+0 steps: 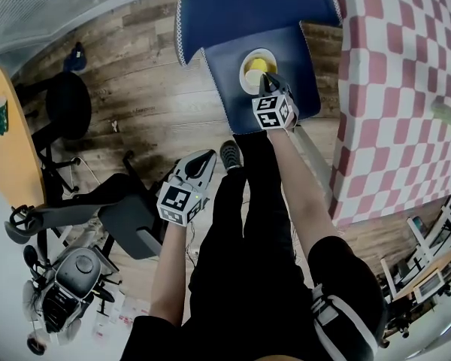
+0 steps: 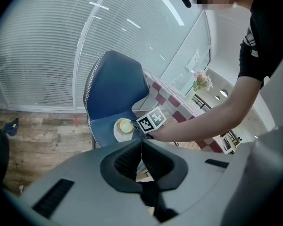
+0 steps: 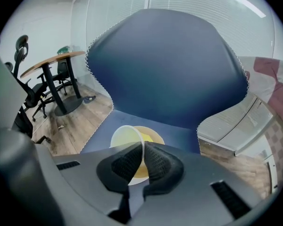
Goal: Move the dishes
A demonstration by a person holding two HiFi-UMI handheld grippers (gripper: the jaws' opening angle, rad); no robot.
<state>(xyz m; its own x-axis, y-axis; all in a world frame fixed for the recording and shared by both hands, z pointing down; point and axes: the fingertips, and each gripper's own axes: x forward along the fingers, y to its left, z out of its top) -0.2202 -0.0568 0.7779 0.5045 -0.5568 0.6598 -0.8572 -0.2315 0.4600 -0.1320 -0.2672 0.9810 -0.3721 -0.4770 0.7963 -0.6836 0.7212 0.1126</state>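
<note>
A white cup (image 3: pixel 125 136) with a pale yellow inside stands on a yellow saucer (image 3: pixel 154 138) on the seat of a blue chair (image 3: pixel 170 69). My right gripper (image 3: pixel 143 152) is shut on the cup's rim, with the thin wall pinched between its pads. From the head view the cup and saucer (image 1: pixel 255 68) lie just beyond the right gripper (image 1: pixel 267 83). My left gripper (image 1: pixel 204 160) hangs over the floor beside the person's leg, shut and holding nothing. In the left gripper view its jaws (image 2: pixel 141 147) meet, and the cup (image 2: pixel 124 125) shows far ahead.
A table with a red and white checked cloth (image 1: pixel 398 89) stands right of the blue chair. A black office chair (image 1: pixel 68 104) and a round wooden table (image 1: pixel 7 126) are at the left. Another dark chair (image 1: pixel 128 220) is close to my left gripper.
</note>
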